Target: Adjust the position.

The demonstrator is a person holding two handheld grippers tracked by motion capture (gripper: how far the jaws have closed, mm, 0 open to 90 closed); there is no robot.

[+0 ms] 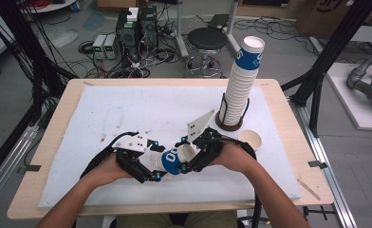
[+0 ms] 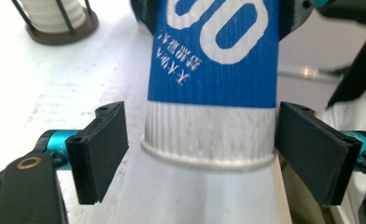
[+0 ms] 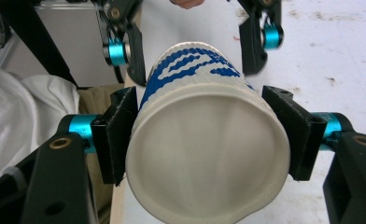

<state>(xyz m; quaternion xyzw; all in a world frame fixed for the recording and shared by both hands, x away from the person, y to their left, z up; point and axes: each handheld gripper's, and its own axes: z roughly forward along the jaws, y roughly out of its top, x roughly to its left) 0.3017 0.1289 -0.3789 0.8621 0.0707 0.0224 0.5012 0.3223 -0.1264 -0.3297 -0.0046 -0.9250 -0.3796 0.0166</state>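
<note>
A blue and white paper cup [image 1: 172,161] lies sideways in the air just above the white mat [image 1: 127,109], between my two grippers. My right gripper [image 1: 185,156] is shut on its rim end. In the right gripper view the cup's open mouth [image 3: 204,158] faces the camera, and both pads press its sides around my right gripper [image 3: 209,135]. My left gripper [image 1: 156,161] straddles the cup's base end. In the left gripper view the white ribbed base [image 2: 209,135] sits between the jaws of my left gripper [image 2: 202,149]; one pad [image 2: 111,140] stands clear of the base and the other touches it.
A tall stack of the same cups [image 1: 238,85] stands in a dark wire holder [image 1: 229,124] at the back right of the mat. A single cup [image 1: 249,139] stands upright just right of my right hand. A stool and cables are on the floor beyond the table.
</note>
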